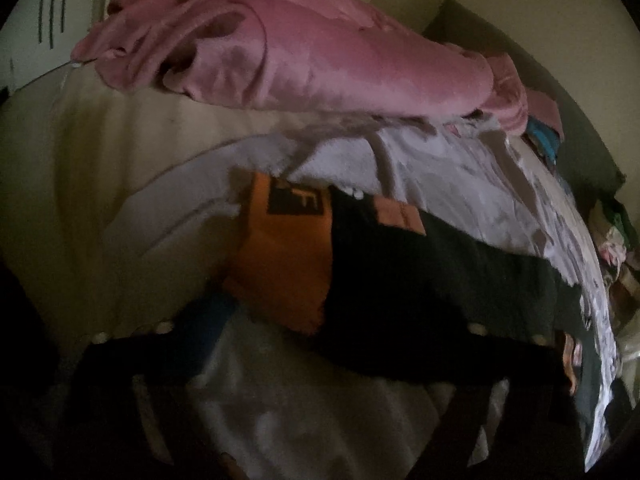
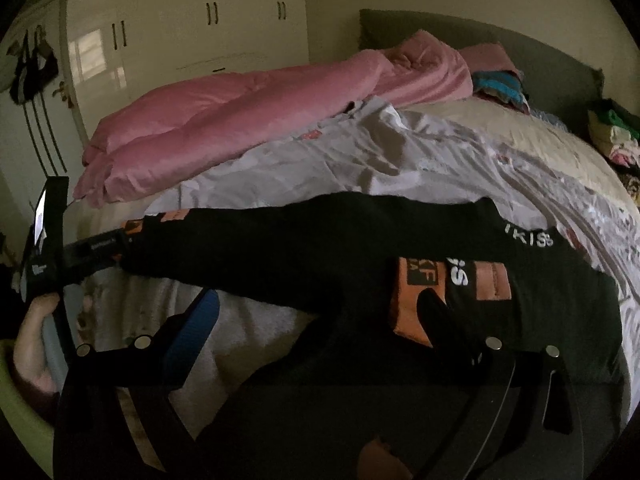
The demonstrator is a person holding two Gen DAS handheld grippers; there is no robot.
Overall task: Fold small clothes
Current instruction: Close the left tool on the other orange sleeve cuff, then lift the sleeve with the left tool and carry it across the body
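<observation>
Black garment [image 2: 360, 264] with orange patches, long and narrow, lies stretched across the near edge of the bed [image 2: 540, 140], on top of a rumpled white sheet [image 2: 320, 160]. Right gripper [image 2: 320, 320]: fingers spread wide apart, the blue-padded one [image 2: 192, 328] over pale fabric on one side, the other dark finger resting on the orange patch near the waistband lettering; nothing pinched between them that I can see. Left gripper [image 1: 320, 332]: seen from its own camera the fingers are dark and blurred, a blue pad [image 1: 212, 320] on one side and the black cloth running across the gap; in the right view it sits at the far end of the garment with a hand [image 2: 32, 344] on its grip, apparently at the orange-trimmed cuff, but whether it is clamped on the cloth I cannot tell. Further out: a pink duvet [image 2: 240, 120] heaped behind, stacked folded clothes [image 2: 612, 136] at the headboard side, white wardrobe [image 2: 180, 32] beyond. Risks, as I judge them: light is poor and the cloth is black, so the edge is easy to miss on closing; a pinch could take the white sheet along with the garment; with one end possibly held and the other free, a lift could drag the piece askew or off the bed edge.
</observation>
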